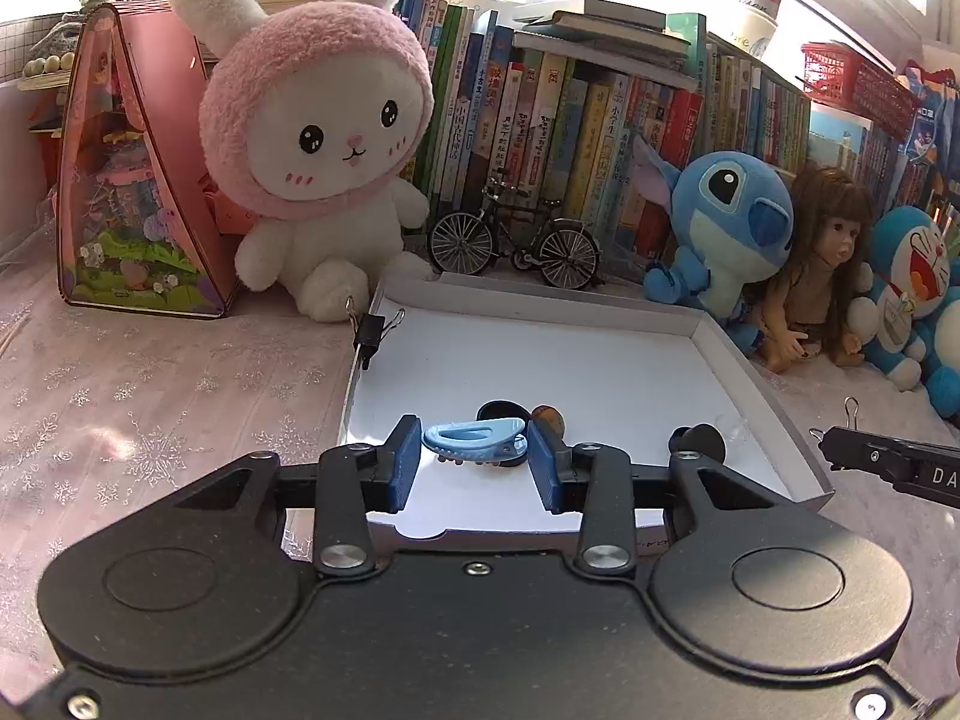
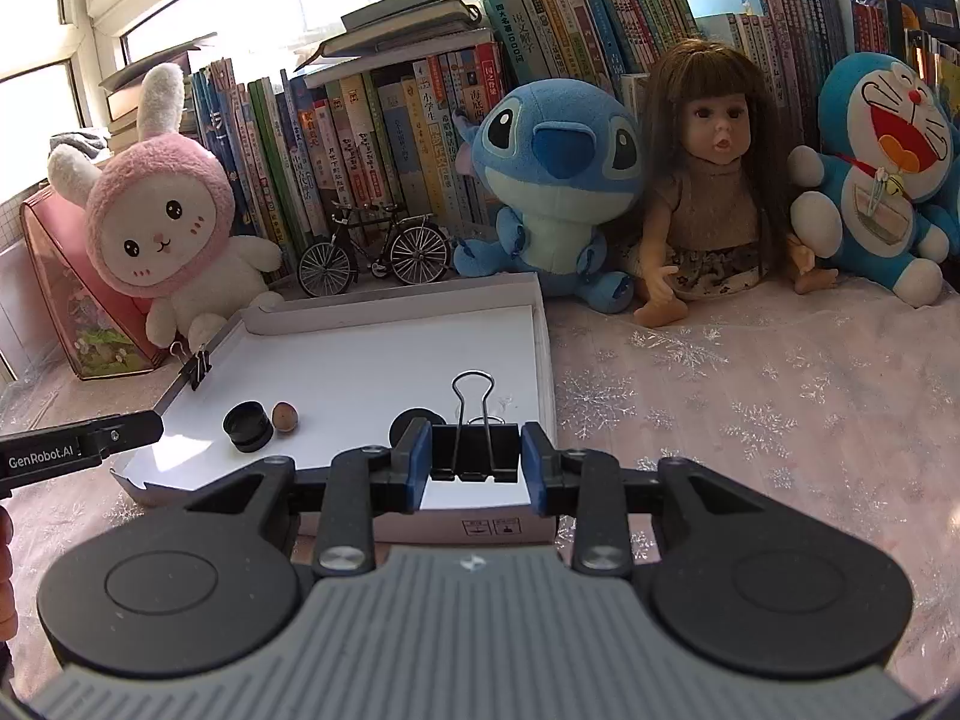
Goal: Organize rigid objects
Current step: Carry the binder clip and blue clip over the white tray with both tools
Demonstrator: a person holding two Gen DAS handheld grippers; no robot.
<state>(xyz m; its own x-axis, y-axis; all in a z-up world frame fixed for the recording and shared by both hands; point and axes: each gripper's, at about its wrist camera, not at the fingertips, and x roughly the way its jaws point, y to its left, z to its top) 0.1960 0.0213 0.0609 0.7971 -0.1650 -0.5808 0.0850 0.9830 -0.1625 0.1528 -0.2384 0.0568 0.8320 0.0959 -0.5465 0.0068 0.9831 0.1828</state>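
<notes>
you hold two finds over the shallow white tray (image 1: 708, 324) at once: your left gripper (image 1: 474, 459) is clamped end to end on a light blue hair clip (image 1: 474, 438), and your right gripper (image 2: 474, 459) is clamped across the black body of a large binder clip (image 2: 474, 450), its wire handles standing upright so the blue pads (image 2: 417, 456) press only on the flat sides. both pieces hang near the tray's front edge, apparently clear of its floor, which suggests they are being carried rather than set down. on the tray floor lie a short black cylinder (image 2: 247, 425), a brown nut-like ball (image 2: 285, 417) just beside it, and a black disc (image 2: 414, 423) partly hidden behind your right fingers. a small black binder clip (image 1: 369, 333) pinches the tray's left wall, likely to hold the wall in shape. plush toys, a doll and a model bicycle (image 2: 375, 249) line the bookshelf behind, well apart from the work.
</notes>
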